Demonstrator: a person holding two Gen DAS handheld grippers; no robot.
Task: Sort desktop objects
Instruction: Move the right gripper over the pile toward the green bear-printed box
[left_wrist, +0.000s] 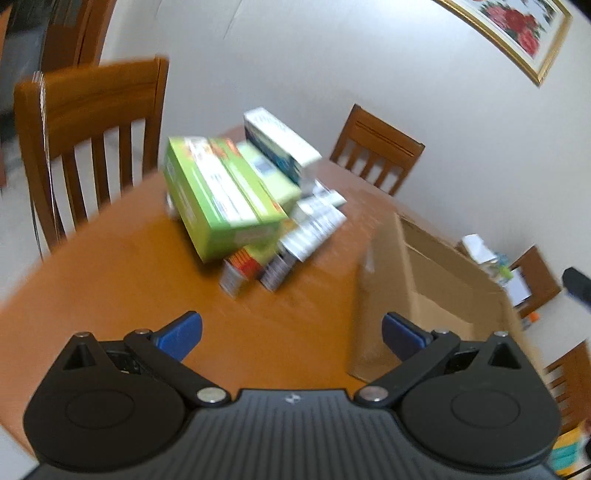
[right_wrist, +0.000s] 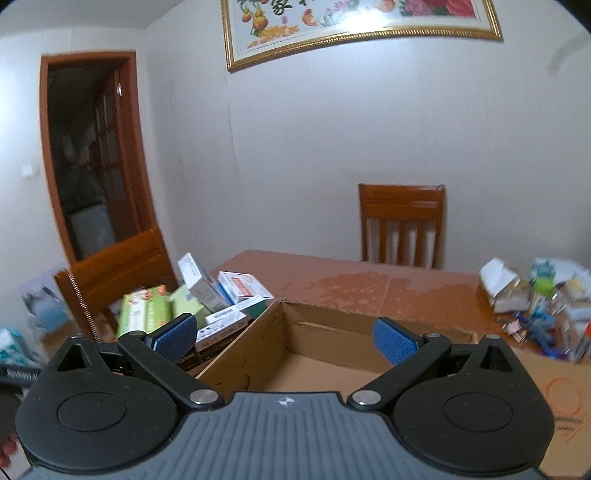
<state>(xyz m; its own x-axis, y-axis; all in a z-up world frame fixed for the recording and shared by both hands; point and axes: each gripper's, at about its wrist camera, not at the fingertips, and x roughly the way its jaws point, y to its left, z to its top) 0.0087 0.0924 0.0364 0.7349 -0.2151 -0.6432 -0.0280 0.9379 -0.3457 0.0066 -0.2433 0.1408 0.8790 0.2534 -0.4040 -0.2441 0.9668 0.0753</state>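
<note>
My left claw (left_wrist: 291, 334), jaws wide and empty, faces the green cardboard box (left_wrist: 221, 195) straight ahead, mid-desk. Its long axis runs diagonally away. My right claw (right_wrist: 284, 338), equally spread, hovers over the open brown cardboard carton (right_wrist: 332, 354).

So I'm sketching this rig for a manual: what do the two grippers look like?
Both match. The left gripper has a black ribbed body with a small round emblem, two round black discs, black linkage arms on silver pivot pins, and blue pads. The right gripper looks the same; its blue pads are finely ridged. No cables or sleeves show.
</note>
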